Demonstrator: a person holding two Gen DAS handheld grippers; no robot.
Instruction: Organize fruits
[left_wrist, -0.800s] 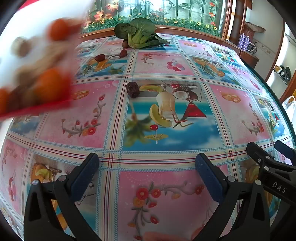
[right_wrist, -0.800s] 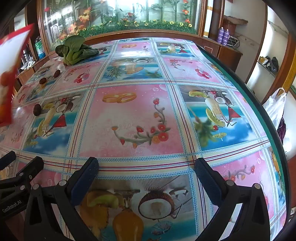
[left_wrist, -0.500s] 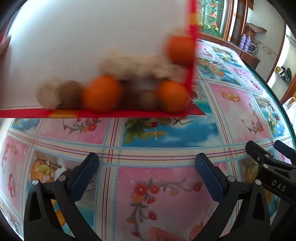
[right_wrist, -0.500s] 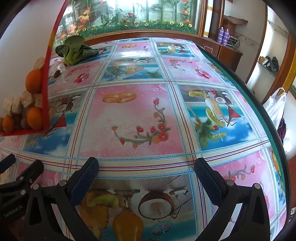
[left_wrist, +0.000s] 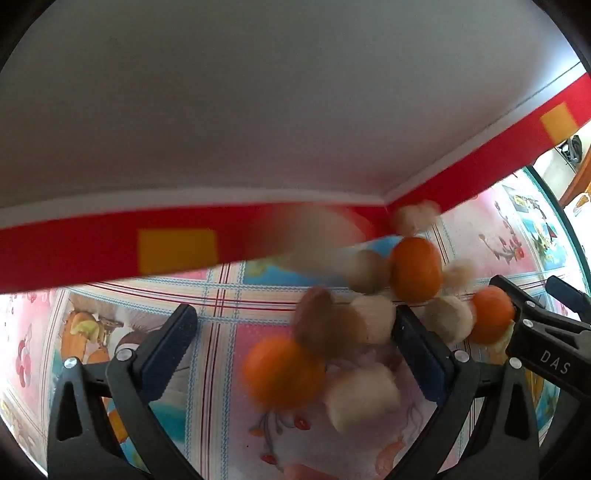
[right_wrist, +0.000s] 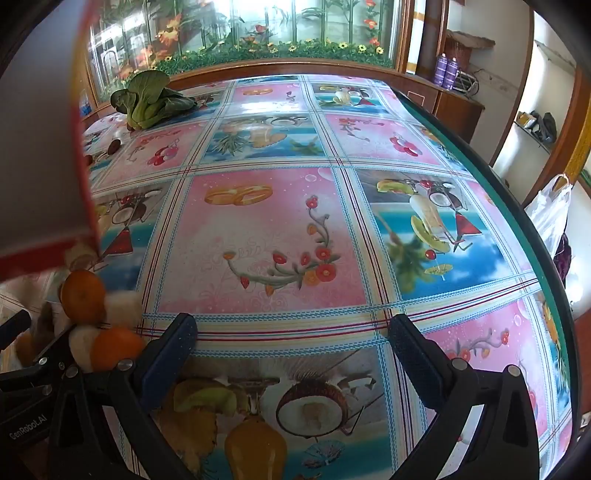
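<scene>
Our left gripper gapes empty; the tumbling oranges lie at its one o'clock, nearer than our empty, wide-open right gripper.

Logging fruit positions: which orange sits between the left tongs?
The lowest orange, nearest the camera; the other two oranges lie beyond the right finger.

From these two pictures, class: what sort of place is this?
Probably a home dining room: a table under a fruit-print tablecloth, leafy greens at its far end, and a wooden cabinet along the wall.
</scene>
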